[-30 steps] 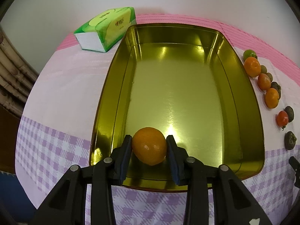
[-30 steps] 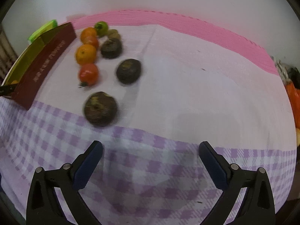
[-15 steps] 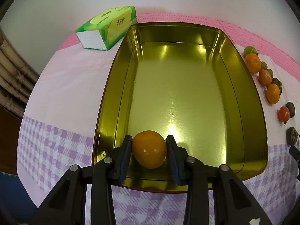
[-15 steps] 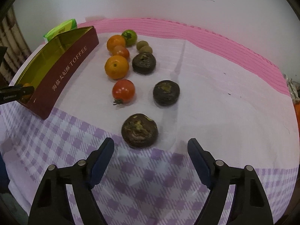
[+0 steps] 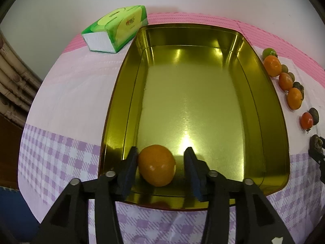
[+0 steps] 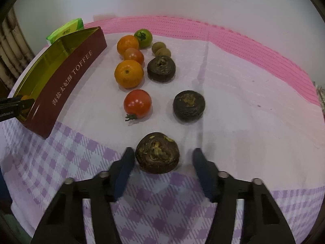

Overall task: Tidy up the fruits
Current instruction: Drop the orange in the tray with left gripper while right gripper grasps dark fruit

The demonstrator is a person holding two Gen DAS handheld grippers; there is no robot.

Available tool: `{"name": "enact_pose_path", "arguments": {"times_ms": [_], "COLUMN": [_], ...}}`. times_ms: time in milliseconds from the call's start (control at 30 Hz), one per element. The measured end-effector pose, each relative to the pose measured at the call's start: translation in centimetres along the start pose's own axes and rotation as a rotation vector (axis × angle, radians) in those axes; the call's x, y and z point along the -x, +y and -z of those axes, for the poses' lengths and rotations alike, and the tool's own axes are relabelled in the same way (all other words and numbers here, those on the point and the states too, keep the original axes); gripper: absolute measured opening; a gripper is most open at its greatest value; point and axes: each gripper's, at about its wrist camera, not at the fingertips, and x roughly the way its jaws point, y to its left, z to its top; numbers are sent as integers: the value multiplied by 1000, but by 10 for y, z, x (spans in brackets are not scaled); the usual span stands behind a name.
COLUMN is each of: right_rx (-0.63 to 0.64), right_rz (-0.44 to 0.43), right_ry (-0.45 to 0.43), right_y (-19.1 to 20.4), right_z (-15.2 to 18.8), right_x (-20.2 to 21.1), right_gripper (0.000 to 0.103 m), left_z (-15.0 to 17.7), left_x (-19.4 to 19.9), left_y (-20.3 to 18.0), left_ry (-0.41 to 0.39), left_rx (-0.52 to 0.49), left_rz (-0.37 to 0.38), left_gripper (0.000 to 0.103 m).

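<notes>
In the left wrist view an orange (image 5: 156, 165) lies on the floor of the gold tin (image 5: 130, 85) at its near end. My left gripper (image 5: 161, 167) is open around it: the left pad touches it, the right pad stands apart. In the right wrist view my right gripper (image 6: 163, 166) is open around a dark brown fruit (image 6: 156, 153) on the cloth, with a gap on both sides. Beyond it lie a red tomato (image 6: 137, 104), two more dark fruits (image 6: 189, 105), oranges (image 6: 128, 73) and a green tomato (image 6: 143, 38).
The tin's maroon side (image 6: 67, 81) reads TOFFEE, left of the fruit. A green tissue pack (image 5: 115, 31) lies beyond the tin's far left corner. Two small kiwis (image 6: 160, 49) sit at the back. The table edge is near, under the checked cloth.
My left gripper has opened and the orange now rests on the tin floor. My right gripper has moved forward so its fingers flank the nearest dark fruit.
</notes>
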Motion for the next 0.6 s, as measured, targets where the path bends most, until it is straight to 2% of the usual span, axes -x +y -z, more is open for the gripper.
{"name": "enact_pose_path", "arguments": {"times_ms": [133, 267, 600], "right_rx": [12, 24, 21], "right_rz": [3, 6, 7], "right_ry": [0, -2, 1], "right_y": [1, 5, 5], "right_z": [1, 2, 1], "right_x": [0, 1, 2], "right_gripper": [50, 45, 42], "left_z": [-1, -2, 0], "left_x": [1, 6, 34], "left_y": [-1, 1, 9], "left_ry": [-4, -22, -103], "left_rx": [6, 20, 40], "left_rz": [3, 12, 33], "left_gripper": [52, 61, 76]}}
